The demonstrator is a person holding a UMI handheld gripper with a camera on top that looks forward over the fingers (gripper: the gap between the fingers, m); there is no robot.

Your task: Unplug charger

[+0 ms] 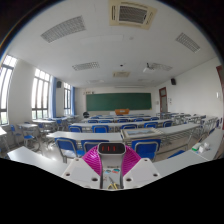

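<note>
The gripper point(111, 160) pinches a small dark object, possibly the charger point(111, 148), between its magenta pads. At twelve o'clock beyond it, rows of blue chairs point(100, 128) face a green chalkboard point(117, 101).

One gripper point(111, 163) shows, with two pink pads point(94, 159). One small dark thing point(111, 148) sits between the jaws. One green board point(118, 101) hangs on the far wall, with one door point(163, 100) beside it. Four ceiling lights show point(63, 29). One air vent point(133, 14) sits in the ceiling. Many benches point(100, 135) and blue chairs point(146, 148) fill the room; I cannot count them all.
</note>
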